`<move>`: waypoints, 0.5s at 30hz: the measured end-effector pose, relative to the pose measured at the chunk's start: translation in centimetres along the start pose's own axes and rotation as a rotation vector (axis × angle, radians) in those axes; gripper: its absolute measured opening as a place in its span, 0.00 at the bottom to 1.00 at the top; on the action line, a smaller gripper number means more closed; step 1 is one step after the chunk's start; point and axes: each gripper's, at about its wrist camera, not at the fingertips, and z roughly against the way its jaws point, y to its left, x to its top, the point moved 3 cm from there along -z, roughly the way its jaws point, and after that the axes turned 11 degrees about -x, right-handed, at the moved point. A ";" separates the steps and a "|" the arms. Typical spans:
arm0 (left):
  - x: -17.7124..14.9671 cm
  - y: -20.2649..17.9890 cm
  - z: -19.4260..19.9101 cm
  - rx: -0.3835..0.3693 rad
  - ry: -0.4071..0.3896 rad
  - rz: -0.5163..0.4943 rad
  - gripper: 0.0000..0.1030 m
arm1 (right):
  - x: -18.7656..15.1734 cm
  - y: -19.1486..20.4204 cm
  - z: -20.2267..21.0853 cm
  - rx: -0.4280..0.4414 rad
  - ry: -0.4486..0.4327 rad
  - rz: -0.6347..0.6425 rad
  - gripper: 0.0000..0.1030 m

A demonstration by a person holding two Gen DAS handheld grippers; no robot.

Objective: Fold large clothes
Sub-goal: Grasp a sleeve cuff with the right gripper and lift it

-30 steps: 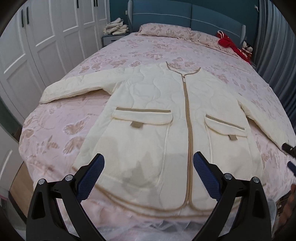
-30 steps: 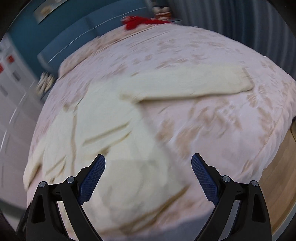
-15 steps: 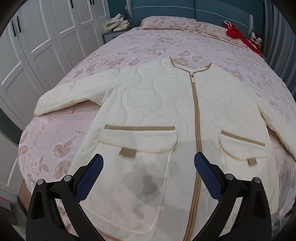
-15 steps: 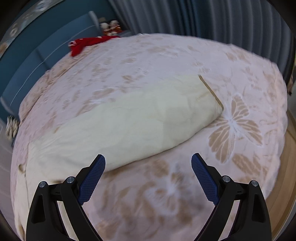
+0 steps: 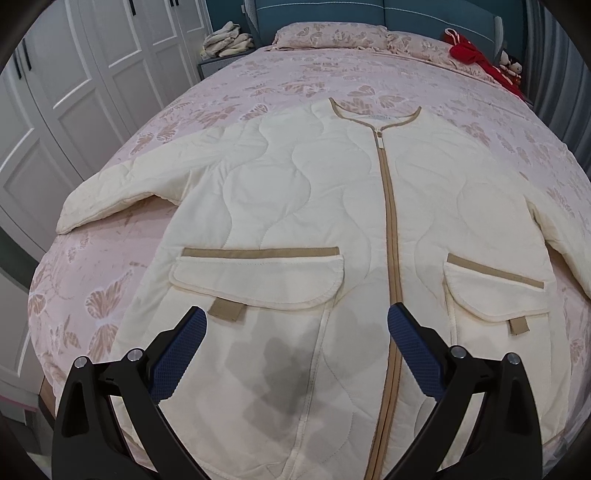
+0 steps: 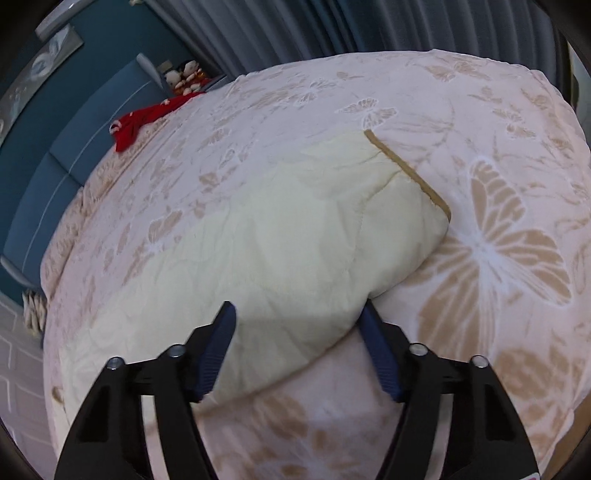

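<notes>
Blue pads on black arms, both sets. Left tongs wide open, holding nothing, hanging over the lower front of the cream jacket, between its left pocket and the tan zip. Dark shadow of the tongs on the cloth just below.

Right tongs about half open, just been closing in, with the jacket's sleeve between the pads. Cannot tell if the pads squeeze it yet. Tan cuff at the far end of the sleeve.

Jacket spread flat, front up, zipped, arms out to the sides, on the pink bed with butterfly shapes. Farther back, a pillow, a red cloth, and white cupboard doors on the left.
</notes>
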 end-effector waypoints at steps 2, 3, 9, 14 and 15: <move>0.0 0.1 -0.2 0.001 0.003 -0.004 0.94 | 0.6 0.7 0.4 0.006 -0.026 0.004 0.37; 0.0 0.1 -0.2 0.001 0.002 -0.004 0.94 | 0.9 1.3 0.9 0.002 -0.046 0.021 0.25; 0.4 1.1 -0.1 0.005 -0.008 0.023 0.94 | 1.5 8.6 6.7 0.116 -0.160 0.182 0.05; 0.6 2.6 0.5 0.002 -0.026 0.053 0.94 | -2.1 18.8 13.5 0.315 -0.214 0.408 0.04; 0.7 2.9 0.6 0.003 -0.028 0.058 0.94 | -3.2 20.7 14.6 0.349 -0.215 0.451 0.04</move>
